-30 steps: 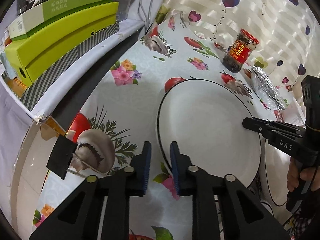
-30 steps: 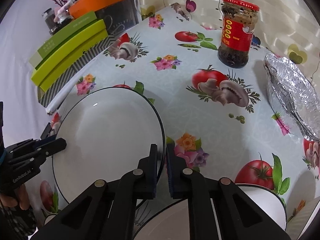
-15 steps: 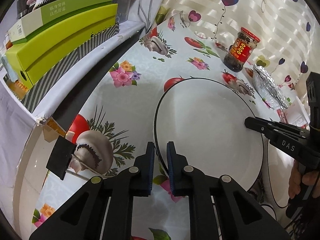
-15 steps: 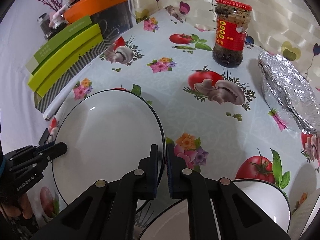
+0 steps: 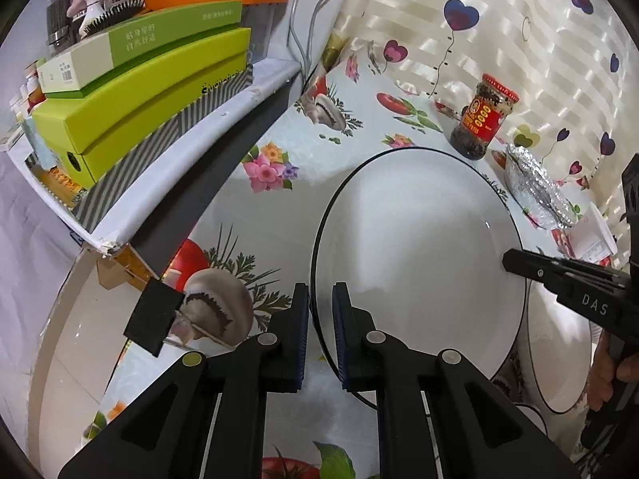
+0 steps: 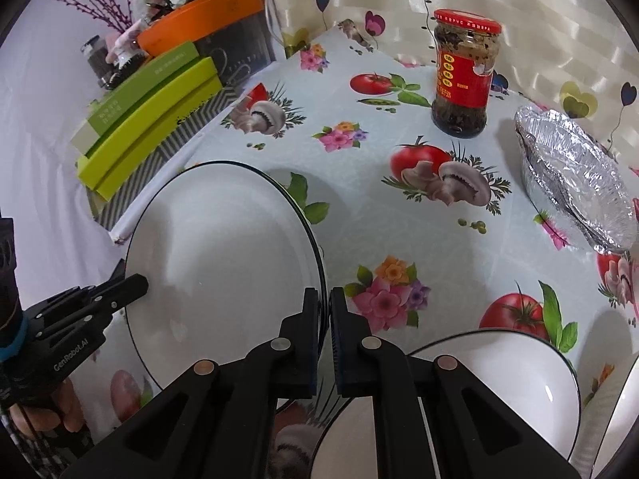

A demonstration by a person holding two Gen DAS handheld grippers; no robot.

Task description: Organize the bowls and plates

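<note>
Left wrist view: the left claw (image 5: 320, 319) is clamped on the near rim of the large white plate (image 5: 415, 255), one pad on each face of the black-edged rim. Across the plate, the right claw (image 5: 509, 261) grips the far rim. The plate appears tilted and lifted off the desk (image 5: 255, 215), though its far edge cannot be judged with certainty. A bowl (image 5: 555, 359) sits below and just beyond the plate's right edge. A sauce jar (image 5: 481, 119) and a foil tray (image 5: 535, 187) stand well apart, toward the curtain.

Right wrist view: the right claw (image 6: 324, 319) is closed tight on the plate (image 6: 223, 263) rim; the left claw (image 6: 141, 281) holds the opposite edge. This view adds what the other lacks: a second white bowl (image 6: 491, 375) close on the right, another rim (image 6: 359, 431) directly beneath the claw, and part of a further white piece at the lower right corner. The stacked green boxes (image 6: 147, 119) lie beside the desk.

Assessment: the task looks to be at an early to middle stage. One plate is in a two-handed hold and not yet placed; the bowls remain loose and unstacked.
</note>
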